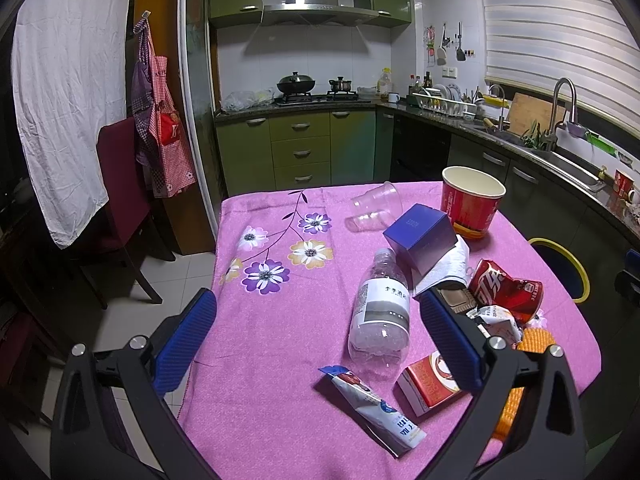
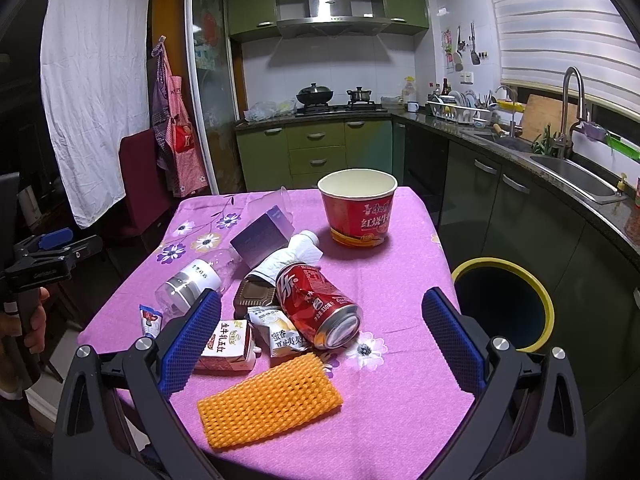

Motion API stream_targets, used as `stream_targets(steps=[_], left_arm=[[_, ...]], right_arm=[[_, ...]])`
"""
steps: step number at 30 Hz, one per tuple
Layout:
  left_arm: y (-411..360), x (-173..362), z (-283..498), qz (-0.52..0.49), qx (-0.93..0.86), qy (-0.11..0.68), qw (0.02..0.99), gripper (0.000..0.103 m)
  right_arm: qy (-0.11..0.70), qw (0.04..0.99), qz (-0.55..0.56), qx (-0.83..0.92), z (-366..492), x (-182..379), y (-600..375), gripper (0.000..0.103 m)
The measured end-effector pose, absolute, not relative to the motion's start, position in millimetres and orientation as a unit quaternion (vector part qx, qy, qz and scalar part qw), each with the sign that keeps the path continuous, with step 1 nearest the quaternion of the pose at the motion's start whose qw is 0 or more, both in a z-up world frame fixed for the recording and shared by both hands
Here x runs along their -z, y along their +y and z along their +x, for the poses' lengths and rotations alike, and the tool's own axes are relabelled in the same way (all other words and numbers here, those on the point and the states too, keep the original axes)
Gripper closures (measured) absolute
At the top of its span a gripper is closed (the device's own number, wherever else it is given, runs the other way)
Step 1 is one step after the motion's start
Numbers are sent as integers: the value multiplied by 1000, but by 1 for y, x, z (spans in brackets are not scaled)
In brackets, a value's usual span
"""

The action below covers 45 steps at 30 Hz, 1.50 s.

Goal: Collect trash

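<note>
A matt pink woven cloth with printed flowers (image 2: 400,280) covers the desk. On it, a dented red aluminium drink can (image 2: 320,304) shines glossy, its bare metal end reflecting light. At the can's 6 o'clock lies an orange foam net sleeve (image 2: 268,396), rough and knobbly. At 12 o'clock stands a red paper noodle bowl (image 2: 358,212), slightly glossy outside, matt cream inside. A clear smooth plastic water bottle (image 1: 380,308) carries a paper-like label. The purple cardboard box (image 1: 420,236) looks satin. The textured blue rubbery pads on the black plastic fingers (image 2: 192,344) appear matt.
</note>
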<state>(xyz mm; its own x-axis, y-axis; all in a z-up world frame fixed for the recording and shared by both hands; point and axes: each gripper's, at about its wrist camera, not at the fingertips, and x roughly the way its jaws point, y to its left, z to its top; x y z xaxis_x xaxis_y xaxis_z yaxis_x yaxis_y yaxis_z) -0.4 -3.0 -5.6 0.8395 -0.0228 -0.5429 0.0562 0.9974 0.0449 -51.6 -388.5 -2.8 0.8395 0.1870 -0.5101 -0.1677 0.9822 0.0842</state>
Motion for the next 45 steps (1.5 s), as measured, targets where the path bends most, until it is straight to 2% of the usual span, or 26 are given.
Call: stream_targets(steps=[35,45], left_arm=[[-5,10,-2,32,24,287,957,6],[1,7,33,32,24,289,956,6]], right_arm=[[273,957,18,-93,-49,6,-389,4],[291,953,-1,-83,-22,8,-390,4]])
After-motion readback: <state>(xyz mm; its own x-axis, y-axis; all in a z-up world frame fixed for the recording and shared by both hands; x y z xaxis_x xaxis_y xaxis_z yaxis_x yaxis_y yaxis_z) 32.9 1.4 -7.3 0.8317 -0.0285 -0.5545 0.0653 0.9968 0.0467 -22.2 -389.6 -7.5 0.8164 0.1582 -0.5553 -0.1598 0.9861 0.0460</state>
